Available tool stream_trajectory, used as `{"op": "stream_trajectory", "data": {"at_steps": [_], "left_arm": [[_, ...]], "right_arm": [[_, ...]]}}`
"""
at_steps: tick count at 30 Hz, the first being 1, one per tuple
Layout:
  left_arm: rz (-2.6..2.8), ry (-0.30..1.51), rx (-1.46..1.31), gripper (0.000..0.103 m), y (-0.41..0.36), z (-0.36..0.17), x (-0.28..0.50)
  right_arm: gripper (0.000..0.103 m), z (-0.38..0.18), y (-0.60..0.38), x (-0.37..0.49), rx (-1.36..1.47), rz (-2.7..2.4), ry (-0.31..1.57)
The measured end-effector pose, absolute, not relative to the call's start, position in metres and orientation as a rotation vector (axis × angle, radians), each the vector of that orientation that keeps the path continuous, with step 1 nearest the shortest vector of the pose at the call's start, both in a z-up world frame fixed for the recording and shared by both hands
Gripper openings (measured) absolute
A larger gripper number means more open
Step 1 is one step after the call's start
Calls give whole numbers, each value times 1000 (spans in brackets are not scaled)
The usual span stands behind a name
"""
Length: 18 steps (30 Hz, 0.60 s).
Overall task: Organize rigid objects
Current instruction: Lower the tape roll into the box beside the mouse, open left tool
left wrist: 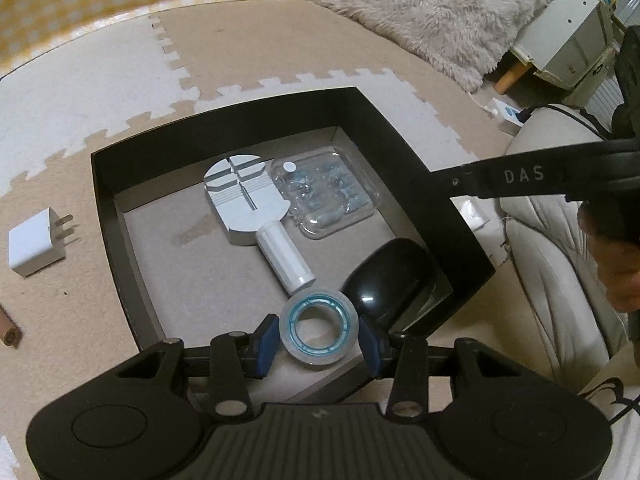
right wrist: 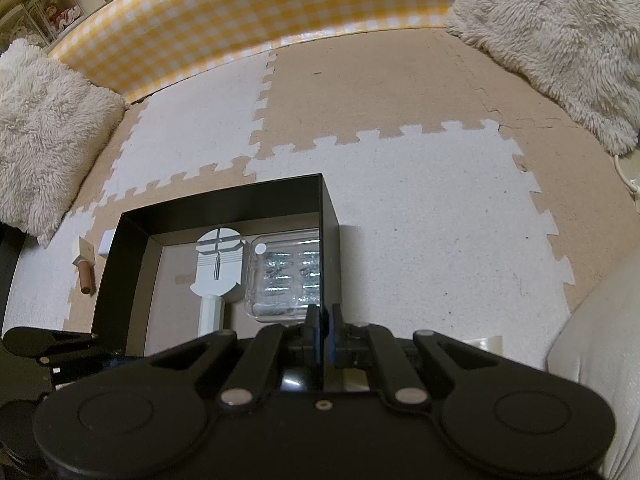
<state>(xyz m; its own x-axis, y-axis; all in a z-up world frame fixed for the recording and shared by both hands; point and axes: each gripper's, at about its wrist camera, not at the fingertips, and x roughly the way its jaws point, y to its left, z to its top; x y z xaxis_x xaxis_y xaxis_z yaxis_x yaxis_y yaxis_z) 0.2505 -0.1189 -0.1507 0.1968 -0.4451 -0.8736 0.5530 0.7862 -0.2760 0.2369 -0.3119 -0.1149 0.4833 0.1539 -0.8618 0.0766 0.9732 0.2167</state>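
"Clear tape (left wrist: 319,330), was it? Where did it sit?"

"Low over the near end of the box (left wrist: 120,216), clamped between the left gripper (left wrist: 319,340) pads, beside the black mouse (left wrist: 386,280). Its hole faced up, with no long axis."

"So which step was that?"

"Placing, by the look of it; the pads needed only to part. The right gripper (right wrist: 322,330) was closed on the box's right wall, steadying it. The charger (left wrist: 34,246) lay outside."

"DAS" — white letters on the black arm (left wrist: 524,178)
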Motion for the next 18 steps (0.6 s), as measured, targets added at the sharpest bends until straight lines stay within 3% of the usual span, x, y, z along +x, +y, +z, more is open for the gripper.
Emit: {"op": "stream_trajectory", "data": {"at_steps": [15, 18], "left_arm": [[-722, 1172, 28, 62, -116, -145, 251], [-713, 1160, 31, 75, -114, -139, 249]], "right_arm": [[5, -115, -312, 237, 238, 48, 1068], [5, -115, -312, 237, 239, 47, 1068]]}}
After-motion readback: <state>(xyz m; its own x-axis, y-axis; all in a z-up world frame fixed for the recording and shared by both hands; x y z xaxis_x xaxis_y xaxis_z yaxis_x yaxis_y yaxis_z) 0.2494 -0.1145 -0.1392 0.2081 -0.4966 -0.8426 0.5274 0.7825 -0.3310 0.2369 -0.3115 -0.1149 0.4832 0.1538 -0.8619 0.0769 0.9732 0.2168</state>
